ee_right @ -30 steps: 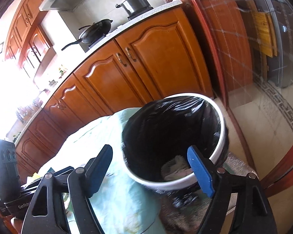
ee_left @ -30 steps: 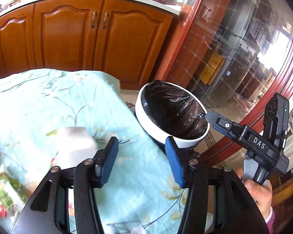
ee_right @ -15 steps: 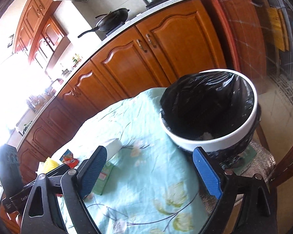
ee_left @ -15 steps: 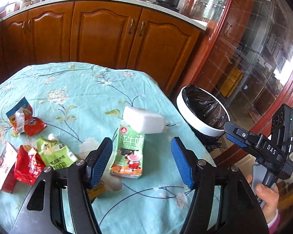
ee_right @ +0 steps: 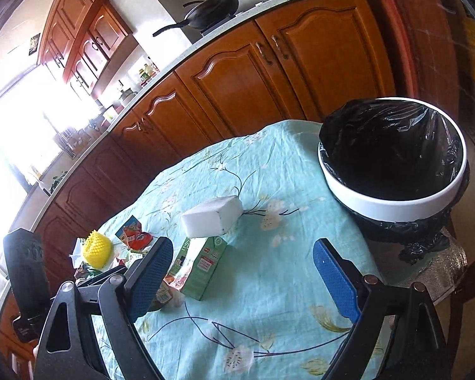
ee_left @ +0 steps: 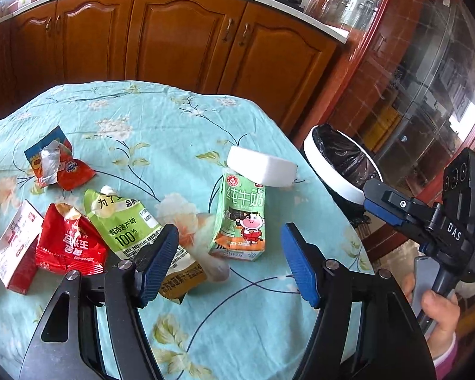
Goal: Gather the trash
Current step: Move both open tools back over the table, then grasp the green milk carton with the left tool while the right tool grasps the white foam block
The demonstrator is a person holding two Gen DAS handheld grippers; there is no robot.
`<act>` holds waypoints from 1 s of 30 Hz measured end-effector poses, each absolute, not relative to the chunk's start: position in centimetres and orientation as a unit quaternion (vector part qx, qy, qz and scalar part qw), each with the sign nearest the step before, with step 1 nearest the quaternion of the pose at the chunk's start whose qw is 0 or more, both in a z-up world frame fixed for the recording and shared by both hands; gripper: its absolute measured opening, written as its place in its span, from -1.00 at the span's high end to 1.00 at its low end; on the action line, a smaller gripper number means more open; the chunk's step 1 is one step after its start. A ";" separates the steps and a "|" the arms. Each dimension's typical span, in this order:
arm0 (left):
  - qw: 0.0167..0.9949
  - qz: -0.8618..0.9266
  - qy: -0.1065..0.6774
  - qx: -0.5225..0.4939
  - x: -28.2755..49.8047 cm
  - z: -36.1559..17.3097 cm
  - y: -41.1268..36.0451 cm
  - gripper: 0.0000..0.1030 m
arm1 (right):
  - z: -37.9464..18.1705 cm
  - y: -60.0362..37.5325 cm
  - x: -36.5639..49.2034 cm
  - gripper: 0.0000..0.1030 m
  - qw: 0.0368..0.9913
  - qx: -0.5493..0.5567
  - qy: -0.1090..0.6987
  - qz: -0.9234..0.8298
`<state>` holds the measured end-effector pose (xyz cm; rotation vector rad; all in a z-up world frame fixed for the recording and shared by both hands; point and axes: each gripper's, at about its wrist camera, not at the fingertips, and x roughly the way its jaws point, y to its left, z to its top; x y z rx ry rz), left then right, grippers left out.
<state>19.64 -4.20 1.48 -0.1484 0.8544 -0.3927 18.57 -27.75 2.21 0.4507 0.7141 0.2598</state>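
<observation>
Trash lies on the teal flowered tablecloth (ee_left: 174, 120): a green milk carton (ee_left: 242, 218) (ee_right: 202, 262), a white foam block (ee_left: 262, 169) (ee_right: 212, 220) leaning on it, a green pouch (ee_left: 123, 221), a red wrapper (ee_left: 69, 247), a red-blue wrapper (ee_left: 57, 164), a red-white box (ee_left: 14, 243) and a brown packet (ee_left: 182, 280). My left gripper (ee_left: 229, 266) hovers just short of the carton, its jaws opening, nothing pressed between the pads. My right gripper (ee_right: 242, 278) is open and empty over the cloth. The black-lined white bin (ee_left: 338, 171) (ee_right: 392, 202) stands at the table's right edge.
Wooden kitchen cabinets (ee_left: 186, 38) run behind the table. A yellow spiky ball (ee_right: 96, 248) sits at the far left among the wrappers. A hand (ee_left: 437, 313) holds the right gripper's handle beside the bin. Glass doors stand beyond the bin.
Both views have swung left from the bin to the table, bringing the pile of trash into sight. The left jaws stand wider than before, and the right ones slightly wider.
</observation>
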 end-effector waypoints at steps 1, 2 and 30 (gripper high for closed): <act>0.887 -0.193 0.414 -0.065 19.8 1.4 -4.5 -0.33 | 2.2 -27.6 18.7 -0.78 0.903 0.218 0.347 0.128; 0.886 -0.196 0.417 -0.059 19.9 1.2 -4.9 -0.33 | 2.2 -27.5 18.9 -0.78 0.902 0.219 0.348 0.131; 0.873 -0.213 0.439 -0.003 22.7 -1.0 -8.4 -0.38 | -1.1 -24.2 28.0 -0.04 0.873 0.167 0.427 0.168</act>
